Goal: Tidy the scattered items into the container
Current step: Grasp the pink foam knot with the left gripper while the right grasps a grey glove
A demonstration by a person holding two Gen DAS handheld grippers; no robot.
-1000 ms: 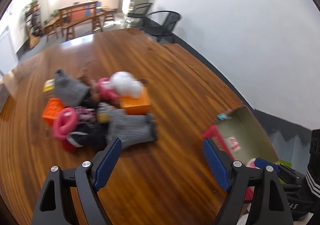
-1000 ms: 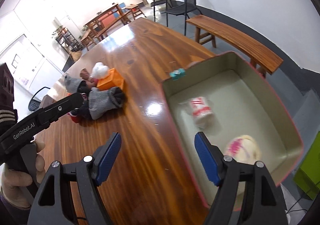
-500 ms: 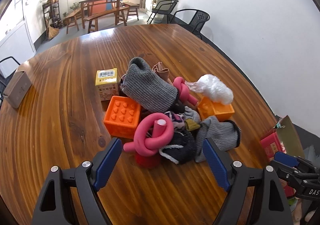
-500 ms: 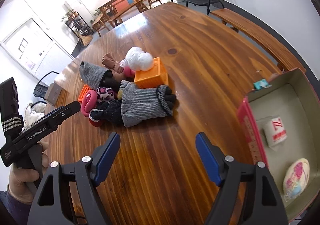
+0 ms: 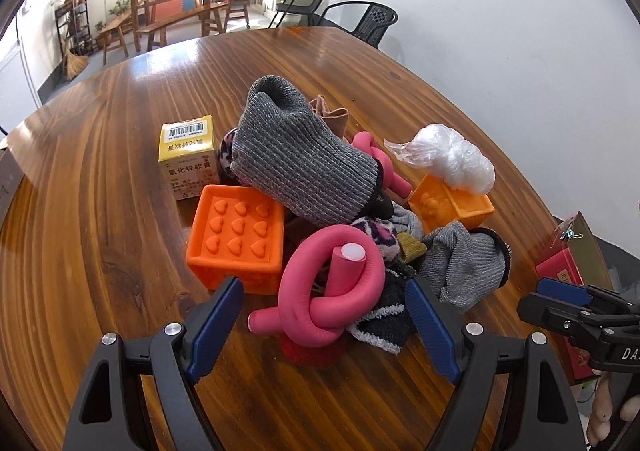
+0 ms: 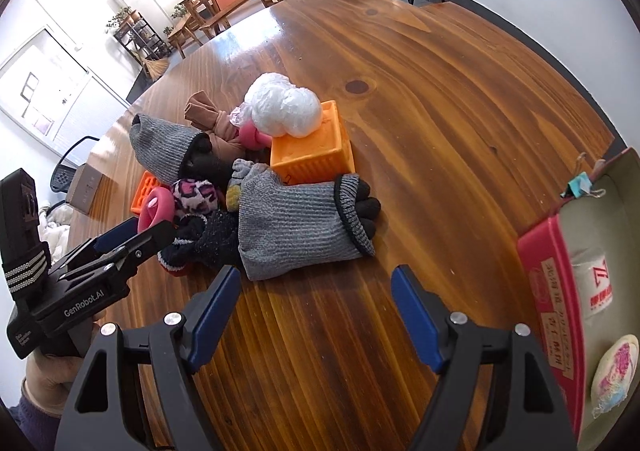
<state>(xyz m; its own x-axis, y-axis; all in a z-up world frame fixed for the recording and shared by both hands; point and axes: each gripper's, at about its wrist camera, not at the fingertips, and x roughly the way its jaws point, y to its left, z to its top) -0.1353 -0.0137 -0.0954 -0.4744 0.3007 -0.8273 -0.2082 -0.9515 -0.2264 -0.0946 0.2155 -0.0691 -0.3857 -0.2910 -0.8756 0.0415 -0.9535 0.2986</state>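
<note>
Wide-open, my left claw [image 5: 324, 315] hovers before the pink foam tube [image 5: 332, 287]; soft, light, I'd pinch its knotted loop.

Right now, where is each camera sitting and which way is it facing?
Left wrist: on the left tongs, angled down at the pile; its blue pads flank the pink foam knot; the right tongs show at right.
Right wrist: on the right tongs, angled down at the table; the grey sock is ahead, the red box at right, the left tongs and a hand at left.
Shared: the pile, the white plastic bag.
</note>
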